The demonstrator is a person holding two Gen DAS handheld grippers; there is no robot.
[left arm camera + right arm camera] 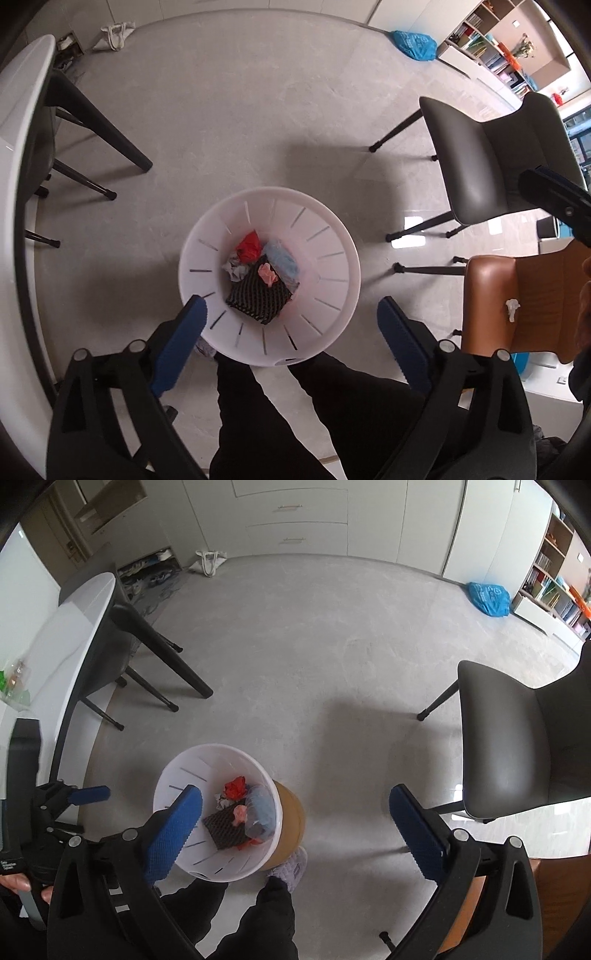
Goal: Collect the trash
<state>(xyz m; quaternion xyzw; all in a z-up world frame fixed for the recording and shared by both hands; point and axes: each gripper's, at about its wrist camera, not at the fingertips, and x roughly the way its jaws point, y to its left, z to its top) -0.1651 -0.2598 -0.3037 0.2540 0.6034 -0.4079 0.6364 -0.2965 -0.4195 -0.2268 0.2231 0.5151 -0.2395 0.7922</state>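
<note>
A white slotted waste bin (332,295) stands on the floor by the person's feet. It holds red plastic (249,246), a black mesh piece (258,299), pink crumpled paper (267,273) and pale blue plastic (282,256). My left gripper (291,332) hangs open and empty right above the bin. The bin also shows in the right wrist view (177,771). My right gripper (295,827) is open and empty, above and to the right of the bin. A crumpled white tissue (511,309) lies on the brown chair seat (487,295).
A grey chair (480,166) stands to the right, also in the right wrist view (517,738). A white table (62,657) with dark legs is on the left. A blue bag (487,598) and a white tote bag (208,563) lie far off by the cabinets.
</note>
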